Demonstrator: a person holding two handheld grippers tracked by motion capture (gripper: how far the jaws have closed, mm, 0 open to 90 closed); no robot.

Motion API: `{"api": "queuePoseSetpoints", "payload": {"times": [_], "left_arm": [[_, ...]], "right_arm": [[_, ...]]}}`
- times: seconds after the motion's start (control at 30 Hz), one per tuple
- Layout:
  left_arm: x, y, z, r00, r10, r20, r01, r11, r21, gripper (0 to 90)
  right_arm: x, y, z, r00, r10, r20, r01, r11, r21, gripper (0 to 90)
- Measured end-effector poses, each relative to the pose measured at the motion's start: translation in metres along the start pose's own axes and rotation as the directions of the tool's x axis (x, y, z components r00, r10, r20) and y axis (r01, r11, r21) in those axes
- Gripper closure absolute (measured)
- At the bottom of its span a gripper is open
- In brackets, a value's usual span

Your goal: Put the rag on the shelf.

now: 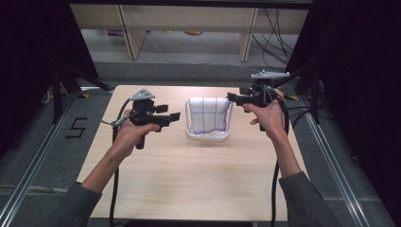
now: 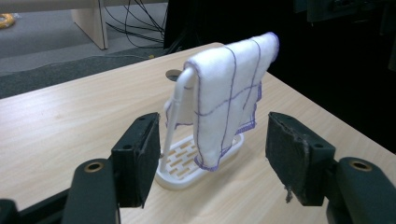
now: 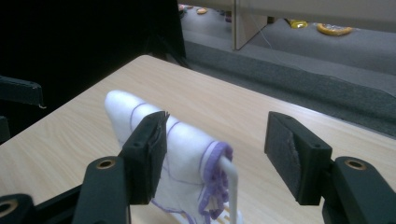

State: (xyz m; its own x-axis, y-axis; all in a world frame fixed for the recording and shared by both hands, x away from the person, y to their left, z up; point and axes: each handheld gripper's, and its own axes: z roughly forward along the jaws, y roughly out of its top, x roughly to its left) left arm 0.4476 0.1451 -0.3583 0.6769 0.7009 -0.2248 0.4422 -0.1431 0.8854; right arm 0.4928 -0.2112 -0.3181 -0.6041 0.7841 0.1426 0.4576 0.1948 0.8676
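A white cloth with purple stitched lines (image 1: 207, 113) hangs folded over the bar of a small white rack (image 1: 208, 134) near the middle of the wooden table (image 1: 189, 179). My left gripper (image 1: 176, 116) is held just left of the rack, jaws open, nothing between them; in its view the cloth (image 2: 231, 93) and rack (image 2: 180, 173) lie ahead between the pads (image 2: 140, 156). My right gripper (image 1: 231, 97) hovers at the rack's upper right end, open and empty. In its view the cloth (image 3: 187, 149) drapes over the rack's bar (image 3: 231, 179) just below the jaws.
Both forearms in grey sleeves come in from the table's near edge, with black cables trailing down. Beyond the far edge stand wooden furniture legs (image 1: 135, 35) and loose cables (image 1: 276, 40) on grey floor. Dark curtains flank both sides.
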Motion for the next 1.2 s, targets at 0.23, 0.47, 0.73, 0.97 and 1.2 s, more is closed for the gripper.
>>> {"api": "queuePoseSetpoints", "payload": {"times": [0.23,0.47,0.73,0.97,1.2], "left_arm": [[-0.011,-0.019,-0.004,0.9996,0.002,0.028,-0.002,1.0,0.008,33.8],[-0.019,-0.031,-0.005,0.9986,-0.001,0.053,0.0,0.9997,0.023,29.2],[-0.028,-0.046,-0.006,0.9984,0.027,0.049,-0.028,0.9992,0.027,25.2],[-0.029,-0.067,-0.007,0.998,0.028,0.057,-0.03,0.999,0.034,20.2],[-0.032,-0.093,-0.018,0.9978,0.004,0.067,-0.007,0.999,0.044,15.2]], "right_arm": [[0.011,-0.013,-0.005,0.9996,-0.009,-0.027,0.009,1.0,-0.001,38.7],[0.018,-0.024,-0.01,0.9992,-0.013,-0.039,0.013,1.0,-0.013,38.0],[0.025,-0.044,-0.014,0.9984,-0.004,-0.056,0.003,1.0,-0.024,37.7],[0.031,-0.063,-0.011,0.996,0.007,-0.089,-0.009,1.0,-0.02,37.0],[0.034,-0.083,-0.009,0.9937,0.013,-0.112,-0.013,1.0,-0.003,36.4]]}}
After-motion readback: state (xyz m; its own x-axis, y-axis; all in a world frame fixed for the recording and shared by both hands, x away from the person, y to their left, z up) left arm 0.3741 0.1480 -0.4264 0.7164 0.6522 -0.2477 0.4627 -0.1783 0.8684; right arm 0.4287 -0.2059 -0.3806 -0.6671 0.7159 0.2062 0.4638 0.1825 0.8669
